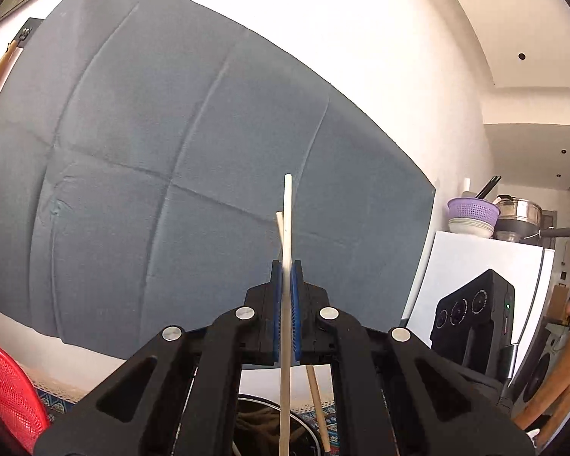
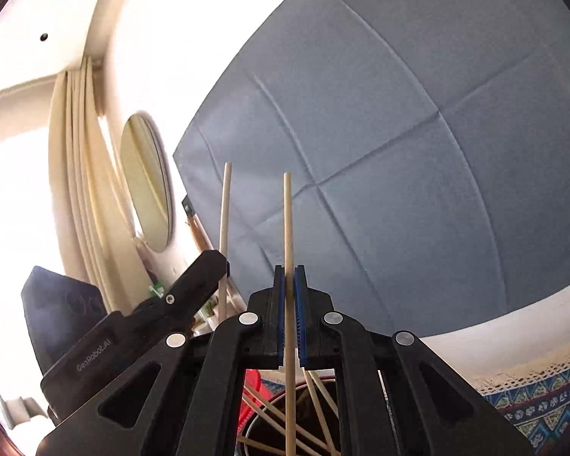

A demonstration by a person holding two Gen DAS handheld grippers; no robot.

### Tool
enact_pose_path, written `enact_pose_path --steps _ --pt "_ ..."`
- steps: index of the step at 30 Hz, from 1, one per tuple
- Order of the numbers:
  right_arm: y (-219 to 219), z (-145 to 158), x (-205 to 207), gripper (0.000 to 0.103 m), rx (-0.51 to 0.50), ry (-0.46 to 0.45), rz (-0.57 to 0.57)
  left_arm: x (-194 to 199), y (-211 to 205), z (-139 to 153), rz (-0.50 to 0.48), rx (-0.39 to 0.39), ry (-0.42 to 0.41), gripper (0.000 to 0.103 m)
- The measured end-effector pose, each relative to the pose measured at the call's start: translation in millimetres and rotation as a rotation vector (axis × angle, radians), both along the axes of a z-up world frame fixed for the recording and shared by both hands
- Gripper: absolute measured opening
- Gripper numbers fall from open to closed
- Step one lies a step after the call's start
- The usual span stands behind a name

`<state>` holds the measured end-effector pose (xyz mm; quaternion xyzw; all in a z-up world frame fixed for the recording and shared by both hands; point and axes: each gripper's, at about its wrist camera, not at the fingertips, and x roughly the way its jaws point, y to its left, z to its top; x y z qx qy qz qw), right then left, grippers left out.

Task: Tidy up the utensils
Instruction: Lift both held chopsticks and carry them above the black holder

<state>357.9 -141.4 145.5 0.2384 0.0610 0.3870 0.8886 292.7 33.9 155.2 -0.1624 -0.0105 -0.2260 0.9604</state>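
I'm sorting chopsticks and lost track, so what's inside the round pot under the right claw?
Several loose chopsticks lie crisscrossed inside the pot, below the right claw, which grips one upright chopstick. The claw's black frame covers most of the pot, so the full count and its bottom stay hidden.

right tool [image 2: 289, 300]: clamped on upright chopstick [image 2: 288, 228] | left tool [image 2: 209, 266]: beside, holding another

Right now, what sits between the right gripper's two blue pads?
A single wooden chopstick stands upright between the right gripper pads, clamped, as the right wrist view shows. Loose chopsticks lie in the pot below.
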Motion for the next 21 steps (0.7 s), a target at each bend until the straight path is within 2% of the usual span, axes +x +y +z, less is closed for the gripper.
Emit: enact_pose_path --steps 2,6,14,21 --pt "-3 -4 1 0.005 0.026 -0.018 -0.023 4 -3 -5 0.017 0.016 -0.007 0.005" --pt "-2 -8 5 0.005 0.009 -0.042 -0.060 12 -2 -16 0.016 0.009 0.013 0.005" --pt "8 -22 18 0.005 -0.050 -0.004 -0.073 17 -2 -30 0.024 0.009 0.046 0.005" --pt "13 -26 7 0.005 -0.104 -0.006 -0.069 7 1 -29 0.063 0.070 0.037 0.005"
